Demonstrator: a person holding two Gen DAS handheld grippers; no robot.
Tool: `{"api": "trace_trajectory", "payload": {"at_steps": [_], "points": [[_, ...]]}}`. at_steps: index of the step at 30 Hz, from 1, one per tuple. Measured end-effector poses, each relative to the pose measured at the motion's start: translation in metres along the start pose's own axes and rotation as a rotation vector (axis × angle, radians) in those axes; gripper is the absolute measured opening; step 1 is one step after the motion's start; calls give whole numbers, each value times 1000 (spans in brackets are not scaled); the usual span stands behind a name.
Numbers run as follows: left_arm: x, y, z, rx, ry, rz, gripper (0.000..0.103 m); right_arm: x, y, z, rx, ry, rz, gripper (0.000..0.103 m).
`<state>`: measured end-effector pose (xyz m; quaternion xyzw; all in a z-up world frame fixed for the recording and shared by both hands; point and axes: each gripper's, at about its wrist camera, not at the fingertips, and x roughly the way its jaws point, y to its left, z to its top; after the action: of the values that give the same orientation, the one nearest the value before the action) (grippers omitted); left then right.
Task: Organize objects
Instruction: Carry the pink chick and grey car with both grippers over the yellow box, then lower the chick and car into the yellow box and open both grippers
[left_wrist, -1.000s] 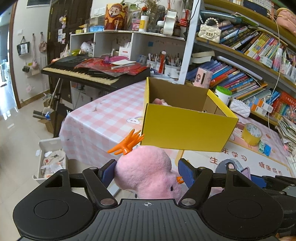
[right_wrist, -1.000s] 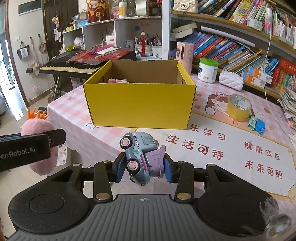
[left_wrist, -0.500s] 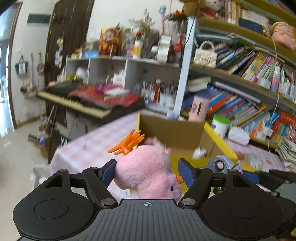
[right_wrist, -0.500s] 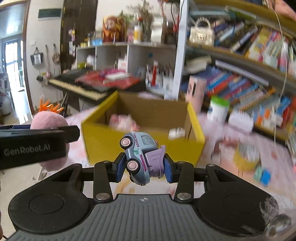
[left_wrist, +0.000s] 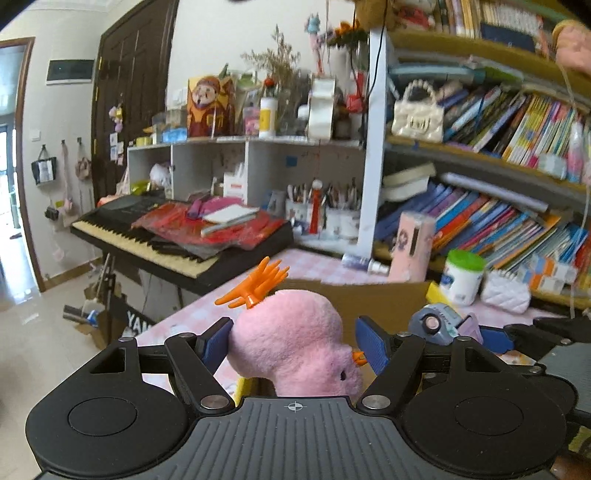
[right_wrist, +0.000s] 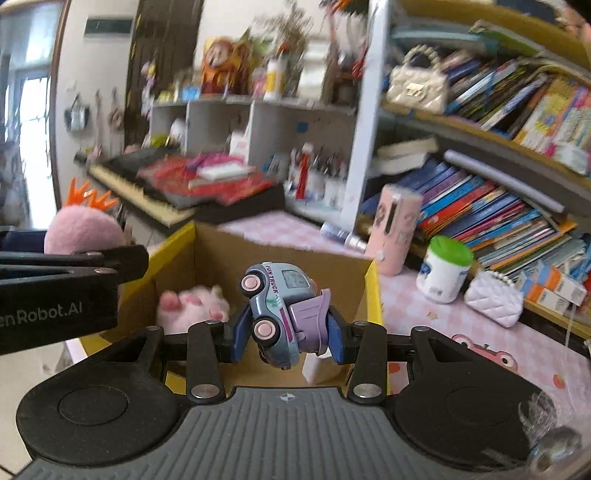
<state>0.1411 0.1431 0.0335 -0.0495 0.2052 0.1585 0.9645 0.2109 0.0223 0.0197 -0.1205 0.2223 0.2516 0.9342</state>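
Note:
My left gripper (left_wrist: 293, 345) is shut on a pink plush toy (left_wrist: 291, 339) with an orange tuft, held over the near edge of the yellow cardboard box (left_wrist: 373, 295). My right gripper (right_wrist: 284, 332) is shut on a small grey-blue toy truck (right_wrist: 280, 306) with pink wheels and a purple part, held above the open box (right_wrist: 173, 251). Inside the box lie a pink plush (right_wrist: 192, 302) and a small white block (right_wrist: 314, 367). The plush toy also shows at the left of the right wrist view (right_wrist: 83, 229), and the truck at the right of the left wrist view (left_wrist: 439, 323).
The box stands on a pink checked tablecloth (right_wrist: 443, 321). Behind it are a pink tube (right_wrist: 395, 229), a white jar with a green lid (right_wrist: 445, 269), a white quilted pouch (right_wrist: 495, 295), bookshelves (left_wrist: 480, 206) and a keyboard piano (left_wrist: 166, 236) at the left.
Both grippers have risen and moved forward with their toys, from in front of the box to over its open top. The grips have not changed.

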Motion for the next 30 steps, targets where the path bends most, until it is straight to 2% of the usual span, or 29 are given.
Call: {"api": "trace_trajectory", "payload": {"at_steps": [6,18,26,30], "points": [[26,-7,0,15,54,41,73,40,-4,-7,-40,124,56,39],[65,-29,-7,103,153,61,73,76,-8,-9,-99,217,121,40],[85,-20,-11,12,264,46,73,91,-13,-8,-96,285,150,40],[86,-20,-12,5,274,42,71,92,-13,-8,-86,300,156,40]]}}
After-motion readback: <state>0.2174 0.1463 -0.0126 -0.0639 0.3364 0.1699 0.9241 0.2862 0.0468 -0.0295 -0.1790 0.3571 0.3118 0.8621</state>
